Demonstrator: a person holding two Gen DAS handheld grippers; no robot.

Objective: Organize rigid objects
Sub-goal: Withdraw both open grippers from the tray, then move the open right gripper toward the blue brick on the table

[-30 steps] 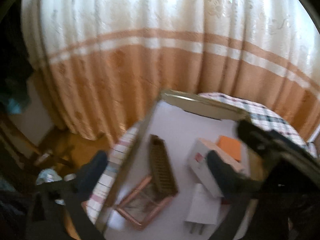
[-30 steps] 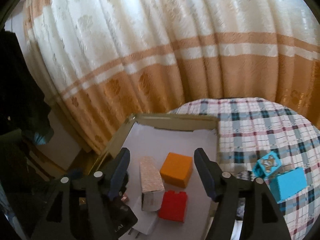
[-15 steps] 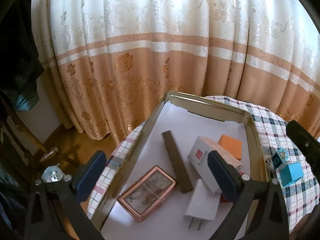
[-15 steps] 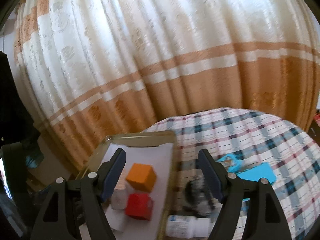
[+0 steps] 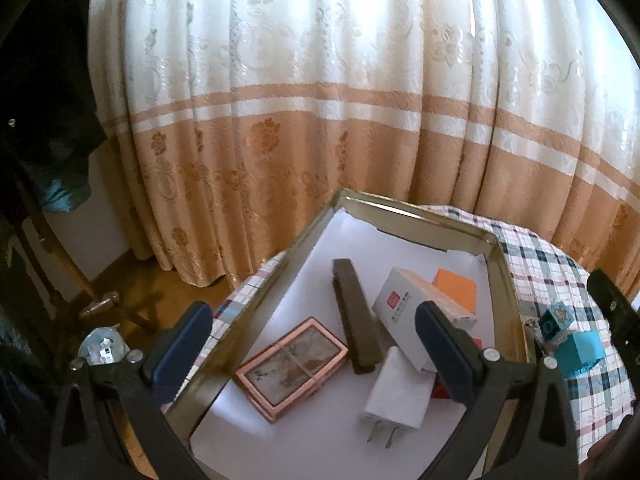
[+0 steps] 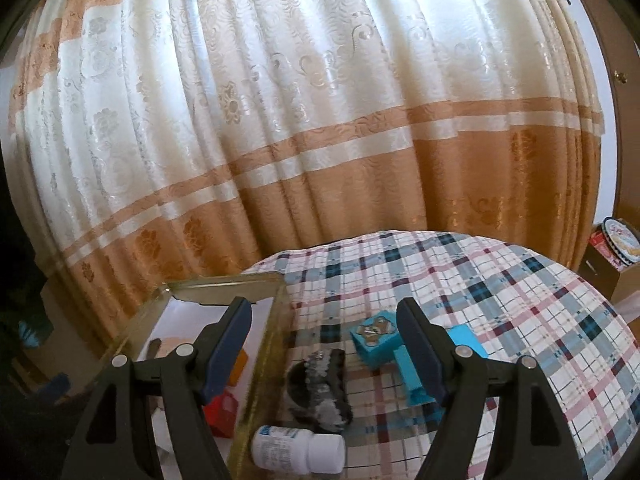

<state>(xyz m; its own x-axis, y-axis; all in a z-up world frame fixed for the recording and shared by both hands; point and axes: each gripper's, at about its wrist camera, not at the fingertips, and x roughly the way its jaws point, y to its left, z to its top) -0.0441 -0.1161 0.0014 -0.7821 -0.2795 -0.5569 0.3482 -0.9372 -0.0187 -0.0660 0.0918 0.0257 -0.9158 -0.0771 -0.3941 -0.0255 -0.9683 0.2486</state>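
both tongs spread wide, nothing held. left gripper [image 5: 312,326] hovers over the gold-rimmed tray [image 5: 416,210], which holds a pink-framed tin [image 5: 291,368], a dark bar [image 5: 356,316], a white carton [image 5: 424,312], an orange block [image 5: 456,286] and a white charger [image 5: 400,392], with a red block [image 6: 220,412] at the near edge. right gripper [image 6: 324,340] sits above the checked cloth [image 6: 500,288], outside the tray. loose items there: a black glittery clip [image 6: 320,384] just beside the tray wall, a white pill bottle [image 6: 298,450] lying on its side nearer the camera, a teal cube with a bear face [image 6: 376,340] touching or overlapping a teal block [image 6: 416,376]. judgement: next pick is probably the clip or the cube, both roughly between the right fingers. to do it well: drop straight down, centre the jaws on one item only, keep clear of the tray wall, close on flat faces. the bottle looks likely to roll, so grip it across the body. set pieces into bare white floor toward the tray's far end, not on top of others.
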